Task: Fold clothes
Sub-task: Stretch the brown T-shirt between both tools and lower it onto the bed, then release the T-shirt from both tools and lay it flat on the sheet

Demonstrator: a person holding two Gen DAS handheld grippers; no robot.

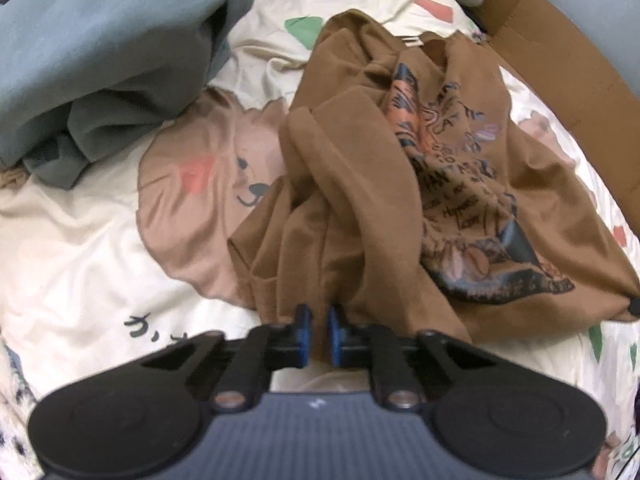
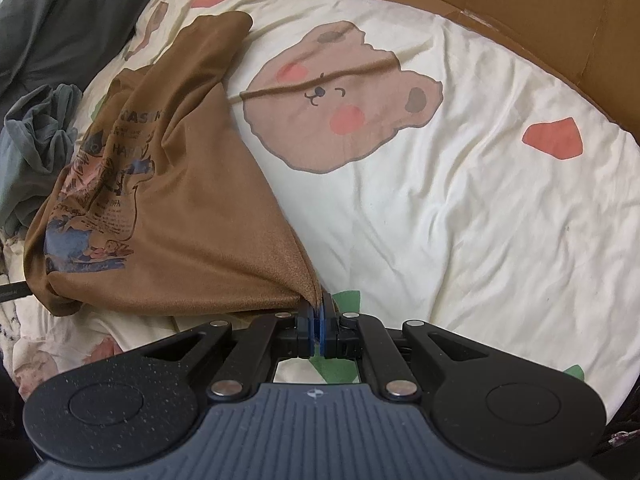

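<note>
A crumpled brown T-shirt (image 1: pixel 360 184) with a dark printed graphic lies on a cream bear-print sheet (image 1: pixel 80 248). In the left wrist view my left gripper (image 1: pixel 318 330) is at the shirt's near edge, its blue pads pressed on a bunched fold of the brown cloth. The right wrist view shows the same T-shirt (image 2: pixel 192 208) spread to the left, its fabric drawn to a point at my right gripper (image 2: pixel 319 320). That gripper is shut on this corner, with the cloth's edge sticking out between the pads.
A heap of grey-blue clothing (image 1: pixel 100 60) lies to the shirt's left, seen also as grey-blue clothing (image 2: pixel 40 140) under a dark grey garment (image 2: pixel 72 12). A cardboard wall (image 2: pixel 520 8) borders the sheet (image 2: pixel 440 200) on the far right.
</note>
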